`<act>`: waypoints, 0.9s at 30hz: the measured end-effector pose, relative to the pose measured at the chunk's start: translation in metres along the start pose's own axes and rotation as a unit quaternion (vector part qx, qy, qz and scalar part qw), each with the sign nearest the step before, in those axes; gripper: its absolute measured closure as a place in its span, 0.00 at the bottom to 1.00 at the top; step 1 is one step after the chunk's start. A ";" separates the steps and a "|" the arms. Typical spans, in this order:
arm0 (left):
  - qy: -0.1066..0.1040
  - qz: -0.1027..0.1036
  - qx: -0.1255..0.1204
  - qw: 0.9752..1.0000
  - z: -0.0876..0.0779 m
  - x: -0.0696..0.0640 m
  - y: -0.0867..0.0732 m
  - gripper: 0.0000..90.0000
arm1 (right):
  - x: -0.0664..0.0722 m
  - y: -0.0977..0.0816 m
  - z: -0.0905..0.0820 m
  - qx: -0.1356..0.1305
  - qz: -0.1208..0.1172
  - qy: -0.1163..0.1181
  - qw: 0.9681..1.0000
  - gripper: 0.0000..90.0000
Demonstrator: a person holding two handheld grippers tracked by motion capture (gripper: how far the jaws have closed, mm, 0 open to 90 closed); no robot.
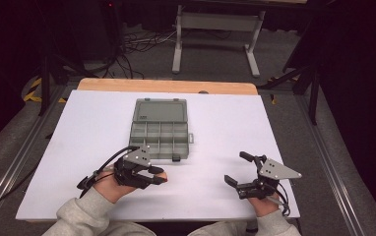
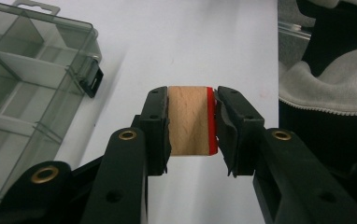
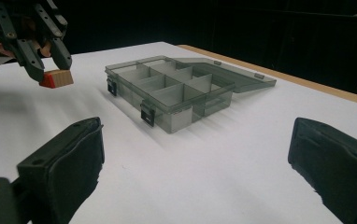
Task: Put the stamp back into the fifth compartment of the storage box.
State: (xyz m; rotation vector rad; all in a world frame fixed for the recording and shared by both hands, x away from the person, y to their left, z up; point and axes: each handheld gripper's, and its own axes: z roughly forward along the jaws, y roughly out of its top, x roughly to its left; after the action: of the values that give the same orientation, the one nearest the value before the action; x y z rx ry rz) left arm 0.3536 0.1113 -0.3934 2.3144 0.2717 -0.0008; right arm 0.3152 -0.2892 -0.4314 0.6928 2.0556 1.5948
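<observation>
Your left gripper (image 2: pixel 191 123) is clamped on a small wooden block (image 2: pixel 188 120) — pale wood with a red layer along one side, and that red face sits against one pad while the bare wood sits against the other. In the right gripper view you can see the block (image 3: pixel 56 78) hanging clear of the white table (image 3: pixel 214 186), pinched at the tips of the black jaws, with its shadow on the surface below. In the high view your left gripper (image 1: pixel 157 174) is near the front left of the table, just in front of the near edge of the compartment box (image 1: pixel 160 129).

That box is smoky grey plastic, its lid thrown fully open and lying flat on the far side. The tray is split by dividers into two rows of compartments, and black latches (image 3: pixel 147 115) stand on its near wall. In the left gripper view the box (image 2: pixel 22 88) lies off to the left of the block, apart from it.

Your right gripper (image 1: pixel 238 168) is at the front right, well apart from the box — its jaws stand wide open with nothing between them, pointing across the table toward the box.
</observation>
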 end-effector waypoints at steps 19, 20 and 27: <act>0.042 -0.011 -0.016 0.999 -0.023 0.014 0.008 0.73 | 0.000 0.000 0.001 0.002 0.001 0.001 1.000 0.05; 0.043 -0.012 -0.018 0.999 -0.024 0.015 0.009 0.73 | 0.000 0.000 0.001 0.002 0.001 0.002 1.000 0.05; 0.056 -0.019 -0.009 0.998 -0.027 0.021 0.012 0.73 | 0.000 0.000 0.001 0.002 0.002 0.003 1.000 0.05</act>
State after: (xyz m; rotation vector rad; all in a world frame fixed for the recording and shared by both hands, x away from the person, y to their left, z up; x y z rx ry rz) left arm 0.3739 0.1272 -0.3681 2.2938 0.3701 0.1126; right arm 0.3158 -0.2887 -0.4319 0.6947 2.0632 1.5972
